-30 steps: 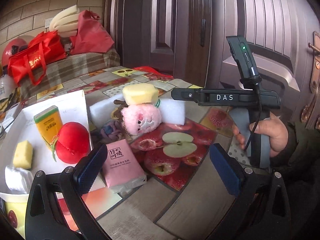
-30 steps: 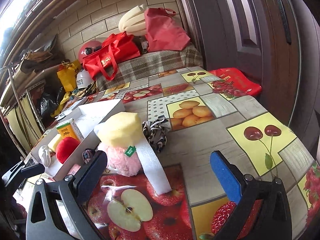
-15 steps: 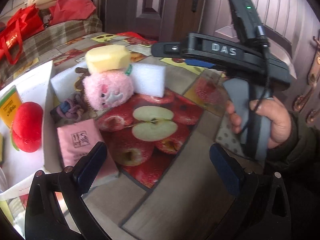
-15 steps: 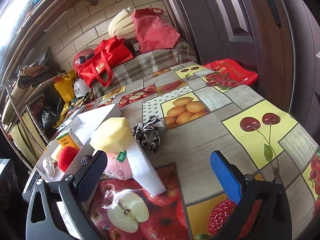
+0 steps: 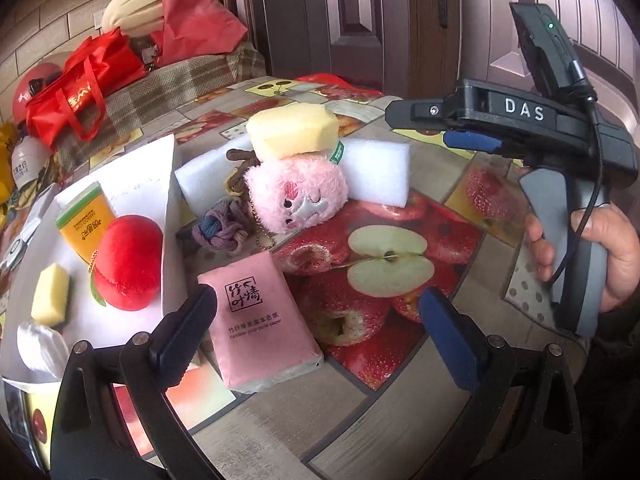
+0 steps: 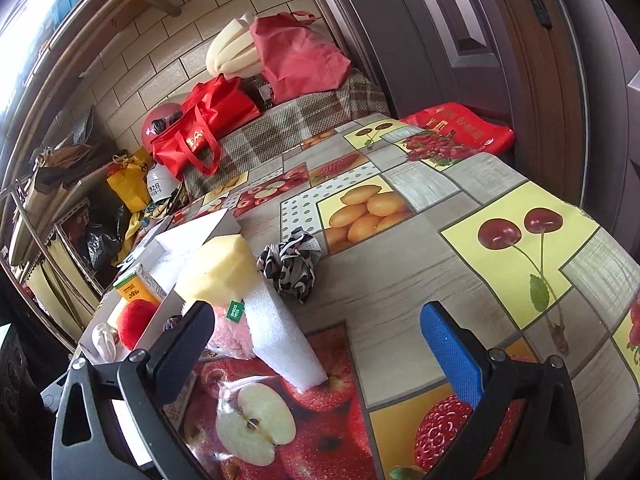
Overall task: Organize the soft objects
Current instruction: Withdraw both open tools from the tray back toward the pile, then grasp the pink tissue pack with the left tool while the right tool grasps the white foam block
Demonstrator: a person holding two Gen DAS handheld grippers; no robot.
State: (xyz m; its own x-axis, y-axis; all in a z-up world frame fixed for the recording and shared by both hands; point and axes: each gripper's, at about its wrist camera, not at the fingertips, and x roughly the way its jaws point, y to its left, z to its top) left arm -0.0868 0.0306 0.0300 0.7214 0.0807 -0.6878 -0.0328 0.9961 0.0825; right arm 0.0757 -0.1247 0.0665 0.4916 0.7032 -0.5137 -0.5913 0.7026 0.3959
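A pink plush (image 5: 296, 196) lies mid-table with a yellow sponge (image 5: 292, 132) on top and a white foam block (image 5: 376, 172) behind it. A purple knotted cloth (image 5: 220, 230) lies beside it, a pink tissue pack (image 5: 256, 316) nearer me. A white box (image 5: 168, 216) at left holds a red plush apple (image 5: 128, 262), an orange tissue pack (image 5: 86, 220) and a small yellow sponge (image 5: 50, 294). A black-and-white scrunchie (image 6: 290, 264) lies behind the foam (image 6: 280, 332). My left gripper (image 5: 320, 332) is open, over the pink pack. My right gripper (image 6: 320, 344) is open and empty.
The table wears a fruit-print cloth (image 6: 400, 272). Red bags (image 6: 200, 136) and cushions sit on a plaid bench behind it. A dark door (image 6: 440, 32) stands at right. The hand with the right gripper (image 5: 560, 152) is in the left wrist view.
My left gripper has swung back and a little left, so the white box is in fuller view. My right gripper has edged forward and lower over the table. Both stay open.
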